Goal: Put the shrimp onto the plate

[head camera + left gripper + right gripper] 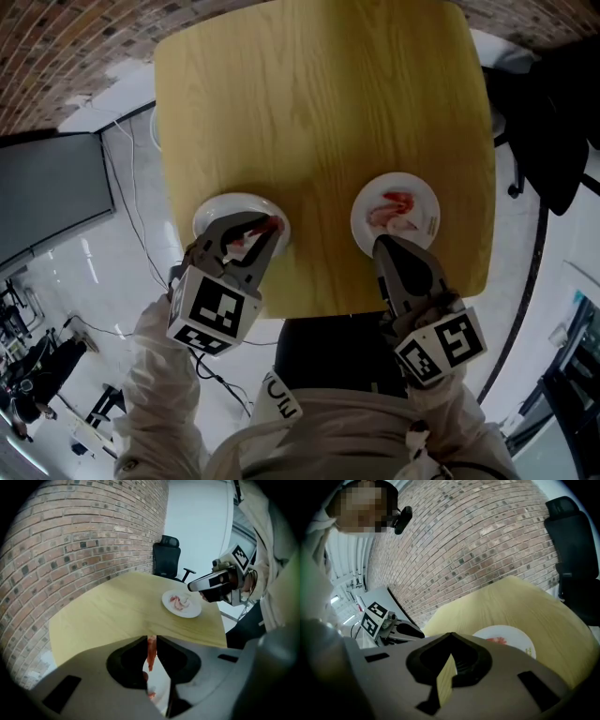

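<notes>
A pink shrimp (151, 652) hangs pinched between jaws over the left plate (217, 206); the right plate (424, 200) holds shrimp pieces (396, 210).

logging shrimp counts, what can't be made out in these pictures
- Left round white plate, head view: the left gripper covers most of it; its contents cannot be counted.
- Right round white plate, right gripper view: the right gripper hides its near half.
- Pink shrimp on it, left gripper view: too small to count.
</notes>
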### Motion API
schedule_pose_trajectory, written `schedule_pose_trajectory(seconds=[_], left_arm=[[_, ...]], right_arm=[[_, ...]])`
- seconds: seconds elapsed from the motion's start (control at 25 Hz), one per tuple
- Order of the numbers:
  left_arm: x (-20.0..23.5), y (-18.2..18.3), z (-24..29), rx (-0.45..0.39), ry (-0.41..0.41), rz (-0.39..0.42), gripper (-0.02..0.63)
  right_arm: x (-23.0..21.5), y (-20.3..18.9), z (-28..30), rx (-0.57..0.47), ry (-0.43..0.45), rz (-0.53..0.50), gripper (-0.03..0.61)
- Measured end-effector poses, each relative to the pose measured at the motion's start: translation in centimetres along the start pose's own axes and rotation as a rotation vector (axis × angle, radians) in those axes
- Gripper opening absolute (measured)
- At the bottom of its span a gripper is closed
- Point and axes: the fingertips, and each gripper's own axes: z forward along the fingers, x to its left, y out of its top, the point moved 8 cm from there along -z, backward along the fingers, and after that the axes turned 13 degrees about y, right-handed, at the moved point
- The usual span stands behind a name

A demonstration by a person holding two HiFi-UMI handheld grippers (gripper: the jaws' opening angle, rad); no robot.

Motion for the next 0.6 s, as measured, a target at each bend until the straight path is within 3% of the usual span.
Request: schedule_pose_trajectory(seconds=[0.6], left_arm=[[-8.4,10.2,4.0,-0.094,-0.161,0.164,0.067]], right_arm=[[-5.2,0.9,-10.4,-0.122,-0.156,0.044,0.025]])
